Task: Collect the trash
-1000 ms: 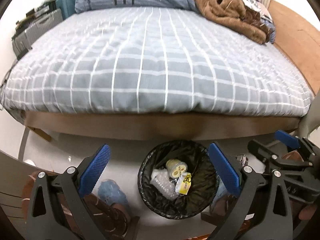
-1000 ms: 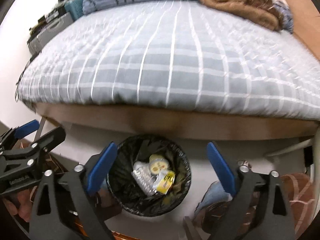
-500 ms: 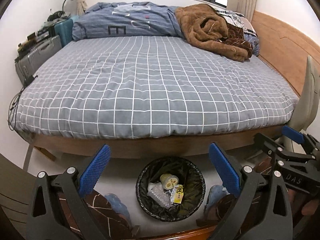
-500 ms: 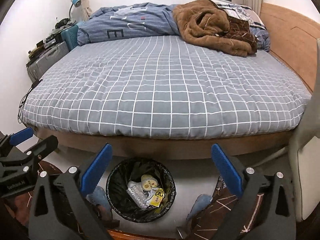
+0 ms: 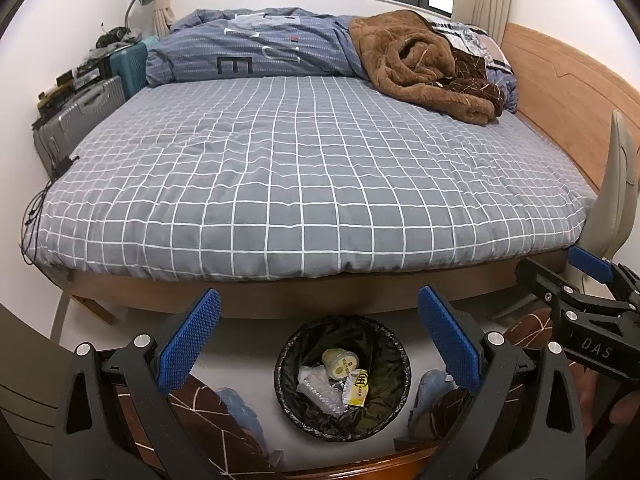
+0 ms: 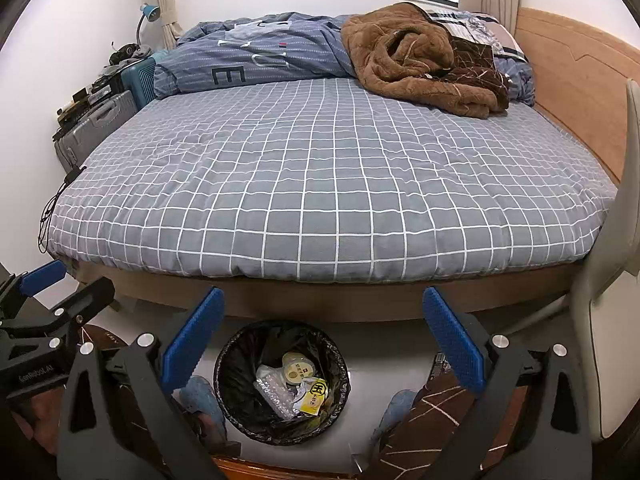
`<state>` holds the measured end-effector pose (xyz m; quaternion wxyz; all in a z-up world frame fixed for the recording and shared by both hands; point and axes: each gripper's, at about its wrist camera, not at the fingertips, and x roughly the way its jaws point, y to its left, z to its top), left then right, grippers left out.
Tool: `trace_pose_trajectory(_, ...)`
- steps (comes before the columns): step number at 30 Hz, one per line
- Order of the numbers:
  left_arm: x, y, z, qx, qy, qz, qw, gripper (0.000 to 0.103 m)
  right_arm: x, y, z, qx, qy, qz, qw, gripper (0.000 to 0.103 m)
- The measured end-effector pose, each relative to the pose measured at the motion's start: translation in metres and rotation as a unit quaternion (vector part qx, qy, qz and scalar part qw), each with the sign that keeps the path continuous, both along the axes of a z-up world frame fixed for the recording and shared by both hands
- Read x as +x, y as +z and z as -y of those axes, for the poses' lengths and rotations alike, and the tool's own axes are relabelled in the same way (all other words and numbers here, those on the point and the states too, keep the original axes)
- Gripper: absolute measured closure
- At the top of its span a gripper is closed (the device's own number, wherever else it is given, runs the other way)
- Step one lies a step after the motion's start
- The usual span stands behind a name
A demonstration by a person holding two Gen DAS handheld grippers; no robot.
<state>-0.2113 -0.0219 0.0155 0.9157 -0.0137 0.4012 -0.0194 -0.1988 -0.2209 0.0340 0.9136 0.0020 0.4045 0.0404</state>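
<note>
A round bin with a black liner [image 5: 394, 360] [image 6: 240, 376] stands on the floor at the foot of the bed. Inside lie a yellow round tub [image 5: 339, 359] [image 6: 297, 367], a yellow packet [image 5: 358, 387] [image 6: 314, 395] and crumpled clear plastic [image 5: 316, 388] [image 6: 274, 393]. My left gripper [image 5: 320, 344] hangs open high above the bin, nothing between its blue pads. My right gripper [image 6: 324, 344] is open too, holding nothing, also above the bin. Each gripper shows at the edge of the other's view.
A bed with a grey checked sheet [image 5: 312, 176] fills the room ahead, with a blue duvet [image 5: 256, 52] and brown blanket [image 5: 416, 64] at its far end. Suitcases [image 5: 80, 116] line the left wall. A pale chair [image 6: 612, 280] stands right. Slippered feet [image 6: 200, 400] flank the bin.
Both grippers have risen and pulled back from the bin, so the bin looks smaller and the whole bed has come into view. Both stayed open.
</note>
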Motion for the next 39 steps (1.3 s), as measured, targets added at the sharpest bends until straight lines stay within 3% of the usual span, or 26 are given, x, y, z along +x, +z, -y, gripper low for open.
trace_pose_trajectory(39, 0.0032, -0.0026, -0.0061, 0.023, 0.024, -0.008, 0.9994, 0.006, 0.0012, -0.0017, 0.0005, -0.001, -0.002, -0.002, 1.0, 0.008)
